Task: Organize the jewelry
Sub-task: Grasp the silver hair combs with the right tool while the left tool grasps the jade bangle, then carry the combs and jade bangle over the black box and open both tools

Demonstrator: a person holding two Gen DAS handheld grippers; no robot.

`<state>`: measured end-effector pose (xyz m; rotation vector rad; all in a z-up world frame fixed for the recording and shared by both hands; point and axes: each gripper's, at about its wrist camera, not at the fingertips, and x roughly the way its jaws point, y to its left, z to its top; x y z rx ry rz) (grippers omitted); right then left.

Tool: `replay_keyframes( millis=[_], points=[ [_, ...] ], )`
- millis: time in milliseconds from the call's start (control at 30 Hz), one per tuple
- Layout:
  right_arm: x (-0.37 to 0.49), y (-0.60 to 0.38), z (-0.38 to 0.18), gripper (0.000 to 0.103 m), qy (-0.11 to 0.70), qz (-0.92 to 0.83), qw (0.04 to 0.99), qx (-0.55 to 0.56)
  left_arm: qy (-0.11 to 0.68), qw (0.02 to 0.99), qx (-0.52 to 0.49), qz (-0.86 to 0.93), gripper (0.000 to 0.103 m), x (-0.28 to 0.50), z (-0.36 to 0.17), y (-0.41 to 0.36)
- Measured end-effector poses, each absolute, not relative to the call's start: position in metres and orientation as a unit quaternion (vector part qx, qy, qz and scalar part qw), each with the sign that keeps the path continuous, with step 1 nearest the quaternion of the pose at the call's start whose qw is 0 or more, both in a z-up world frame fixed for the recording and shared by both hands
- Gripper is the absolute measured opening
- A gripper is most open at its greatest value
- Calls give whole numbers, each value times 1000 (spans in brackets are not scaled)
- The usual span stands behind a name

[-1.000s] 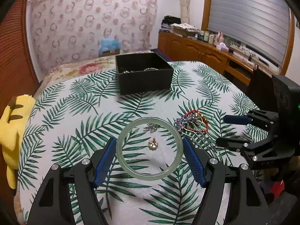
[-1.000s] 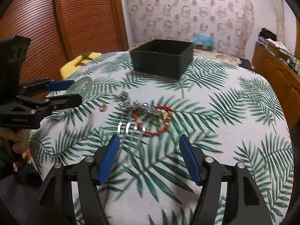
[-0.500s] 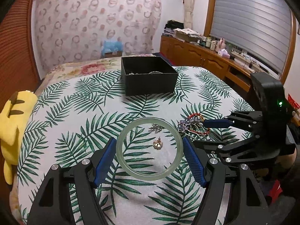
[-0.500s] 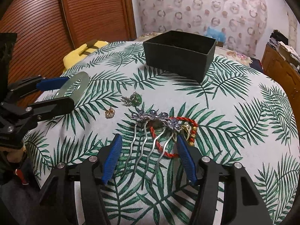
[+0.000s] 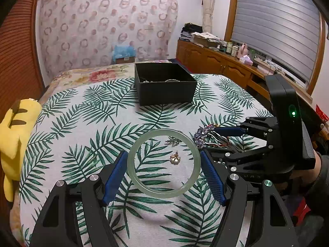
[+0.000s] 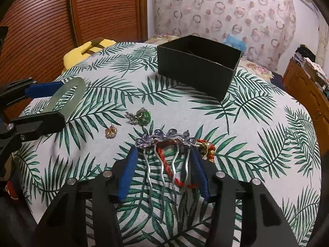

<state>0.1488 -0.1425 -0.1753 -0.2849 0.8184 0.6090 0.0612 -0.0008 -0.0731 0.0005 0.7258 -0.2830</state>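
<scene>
My left gripper (image 5: pixel 163 154) is shut on a pale green bangle (image 5: pixel 164 132), held a little above the leaf-print cloth; the right wrist view shows that bangle (image 6: pixel 67 94) at the far left. My right gripper (image 6: pixel 163 151) straddles a silver hair comb (image 6: pixel 164 138) with purple flowers. Its jaws are closing, with a small gap still showing at the left pad. A red cord bracelet (image 6: pixel 207 148) lies under the comb's right end. A green-stone brooch (image 6: pixel 144 115) and a gold flower earring (image 6: pixel 111 131) lie loose on the cloth. The open black box (image 5: pixel 166 90) stands beyond, with a few pieces inside.
A yellow plush toy (image 5: pixel 14 140) lies at the table's left edge. A wooden sideboard (image 5: pixel 216 65) with clutter runs along the right wall under a shuttered window. A slatted wooden door (image 6: pixel 102 10) stands behind the table on the left.
My right gripper has come forward over the hair comb and its jaws have narrowed around it. The left gripper still holds the bangle in about the same place.
</scene>
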Motion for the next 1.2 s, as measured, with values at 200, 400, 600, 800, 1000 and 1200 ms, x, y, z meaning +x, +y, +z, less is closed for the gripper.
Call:
replay_keyframes(
  millis=[200, 400, 600, 800, 1000, 1200],
  points=[
    [144, -147, -171, 54, 379, 297, 867, -128, 353, 925, -1, -138, 69, 61, -73, 0],
    [137, -149, -165, 54, 370, 307, 868, -124, 352, 926, 0, -137, 69, 61, -73, 0],
    [132, -151, -153, 54, 355, 312, 873, -122, 347, 928, 2, -136, 69, 65, -67, -3],
    [135, -156, -133, 54, 337, 314, 879, -125, 335, 932, 5, -137, 69, 74, -58, -6],
    [151, -161, -113, 54, 320, 313, 885, -130, 320, 938, -2, -133, 69, 94, -44, -2],
    [180, -161, -97, 54, 306, 311, 889, -136, 310, 942, -3, -129, 69, 115, -32, -1]
  ],
)
